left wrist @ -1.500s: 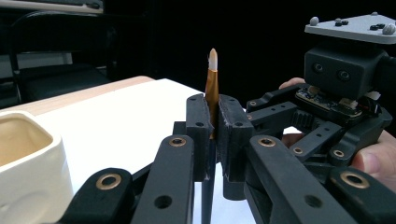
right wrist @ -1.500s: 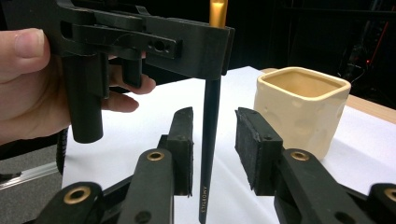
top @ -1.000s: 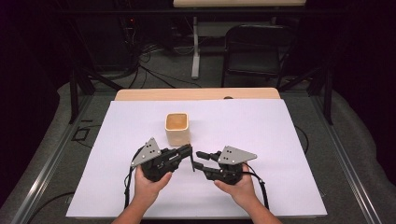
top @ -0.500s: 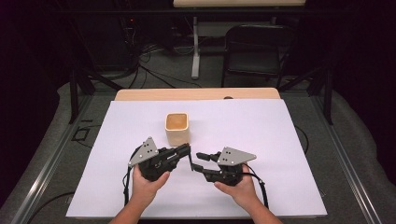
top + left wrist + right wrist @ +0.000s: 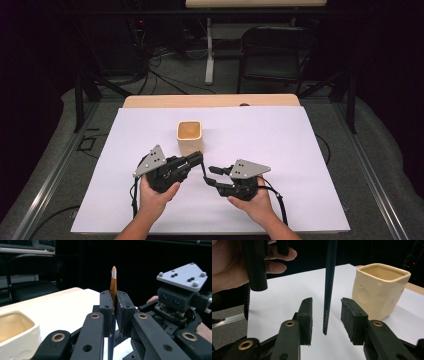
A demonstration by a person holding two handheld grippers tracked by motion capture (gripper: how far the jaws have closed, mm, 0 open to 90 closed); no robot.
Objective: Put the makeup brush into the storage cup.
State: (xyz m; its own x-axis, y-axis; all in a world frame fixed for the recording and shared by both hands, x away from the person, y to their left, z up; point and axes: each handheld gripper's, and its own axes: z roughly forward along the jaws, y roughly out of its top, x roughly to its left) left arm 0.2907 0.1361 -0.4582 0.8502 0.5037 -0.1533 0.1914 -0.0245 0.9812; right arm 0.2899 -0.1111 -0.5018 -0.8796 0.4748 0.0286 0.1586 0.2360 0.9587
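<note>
My left gripper (image 5: 199, 159) is shut on a paintbrush (image 5: 113, 280) with a gold ferrule and a pale tip that points up past the pads. The brush's dark handle (image 5: 329, 277) hangs down between the jaws of my right gripper (image 5: 327, 312). Those jaws stand open, having just closed a little, and there is a gap on both sides of the handle. In the high view the right gripper (image 5: 210, 174) faces the left one at the near middle of the table. A cream square cup (image 5: 189, 136) stands upright just beyond the left gripper.
A white sheet (image 5: 280, 145) covers the table, with a strip of bare wood along the far edge (image 5: 210, 101). A dark folding chair (image 5: 280, 50) and cables lie on the floor beyond the table. The cup (image 5: 379, 287) sits close to the right gripper's right jaw.
The left gripper with the brush has drifted slightly to the left. The right gripper has kept its place.
</note>
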